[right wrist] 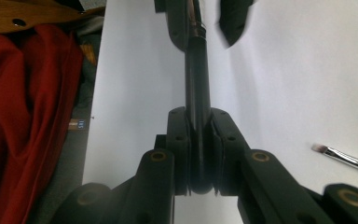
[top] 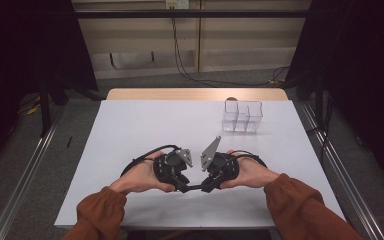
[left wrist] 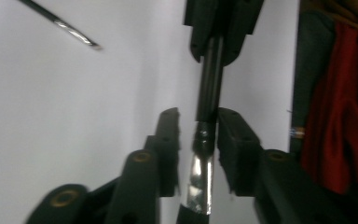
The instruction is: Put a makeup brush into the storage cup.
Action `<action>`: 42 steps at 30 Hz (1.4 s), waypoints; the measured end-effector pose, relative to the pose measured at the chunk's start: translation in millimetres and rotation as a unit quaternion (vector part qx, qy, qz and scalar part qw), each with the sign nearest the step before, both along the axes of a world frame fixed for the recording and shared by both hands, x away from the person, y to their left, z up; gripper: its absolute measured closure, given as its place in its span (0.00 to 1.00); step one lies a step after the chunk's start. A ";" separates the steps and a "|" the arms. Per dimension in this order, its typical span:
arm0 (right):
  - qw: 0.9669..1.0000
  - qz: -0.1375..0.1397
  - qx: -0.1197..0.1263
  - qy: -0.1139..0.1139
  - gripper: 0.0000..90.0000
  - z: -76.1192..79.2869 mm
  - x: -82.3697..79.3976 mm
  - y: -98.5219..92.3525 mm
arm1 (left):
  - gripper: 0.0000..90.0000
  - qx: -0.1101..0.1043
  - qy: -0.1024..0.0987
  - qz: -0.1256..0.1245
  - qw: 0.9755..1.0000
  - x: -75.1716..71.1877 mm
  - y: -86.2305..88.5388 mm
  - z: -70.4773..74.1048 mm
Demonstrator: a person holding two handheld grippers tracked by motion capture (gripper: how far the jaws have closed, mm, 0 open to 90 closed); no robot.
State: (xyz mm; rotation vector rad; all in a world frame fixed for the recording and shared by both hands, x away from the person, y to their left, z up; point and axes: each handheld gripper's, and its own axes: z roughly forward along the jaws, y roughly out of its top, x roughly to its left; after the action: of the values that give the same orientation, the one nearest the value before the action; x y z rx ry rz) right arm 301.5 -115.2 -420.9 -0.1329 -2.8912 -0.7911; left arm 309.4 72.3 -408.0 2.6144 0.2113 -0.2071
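Dark curtained bay, white worktop (top: 130, 130) on a wooden table, cables on the floor behind. Clear divided organiser (top: 242, 116) stands at the far right of the worktop, well away from the hands and looking empty as far as I can tell. Both tools sit near the front edge, facing each other, with a black-handled makeup brush (top: 194, 187) bridging them.

Right tool (right wrist: 198, 154): jaws clamped tight on the black handle end of the brush, pads pressing both sides. Firm hold.

Left tool (left wrist: 196, 140): jaws part open, a gap visible on each side of the brush's silver ferrule (left wrist: 200, 179). The brush lies between them, but the pads are not pressing. It looks like a release, so the handover from left to right seems nearly done.

Second, thinner brush (right wrist: 347, 159) lies loose on the worktop just beside the right tool, touched by nothing; it also shows in the left gripper view (left wrist: 60, 23).

Progress guess: early to middle. The held brush is off the worktop and in the right tool's grip. Still to do: the left tool backs off, the brush is carried to the organiser and dropped into a compartment, then likely the same for the loose brush.
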 end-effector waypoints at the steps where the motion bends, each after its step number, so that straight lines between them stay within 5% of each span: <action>1: 1.000 0.001 0.002 -0.001 0.89 -0.2 0.7 -0.3 | 0.69 -0.001 -0.004 -0.002 1.000 1.1 1.3 0.5; 7: 1.000 -0.009 0.005 0.006 0.89 0.6 1.4 -1.1 | 0.51 -0.034 -0.015 0.043 0.998 2.5 8.4 -2.7; 8: 1.000 -0.015 0.004 0.011 0.89 0.0 1.7 -1.7 | 0.40 -0.038 -0.018 0.050 0.998 3.0 9.2 -3.7; 11: 1.000 -0.017 0.007 0.010 0.89 -0.6 2.9 -2.6 | 0.38 -0.052 -0.024 0.063 0.996 4.0 12.3 -5.3; 14: 1.000 -0.021 0.012 0.010 0.89 -2.1 4.3 -5.6 | 0.22 -0.057 -0.040 0.084 0.994 5.1 14.7 -5.3; 25: 0.999 -0.039 0.026 0.009 0.89 -1.9 5.2 -17.3 | 0.05 -0.086 -0.061 0.115 0.988 5.2 28.9 -1.6; 28: 0.998 -0.048 0.030 0.008 0.89 -1.1 5.4 -21.8 | 0.06 -0.105 -0.050 0.136 0.984 6.1 36.7 -0.9; 34: 0.997 -0.073 0.038 0.005 0.89 -0.3 5.3 -32.2 | 0.05 -0.117 -0.087 0.156 0.977 0.5 49.6 3.0; 42: 0.995 -0.095 0.040 0.007 0.89 -5.9 4.6 -40.7 | 0.05 -0.142 -0.109 0.187 0.966 -6.2 63.5 -0.1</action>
State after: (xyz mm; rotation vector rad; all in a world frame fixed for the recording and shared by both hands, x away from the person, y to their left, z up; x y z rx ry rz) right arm 306.1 -156.0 -426.8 -0.4091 -2.8588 -0.9301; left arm 303.2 135.8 -408.1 2.2407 0.5464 0.1705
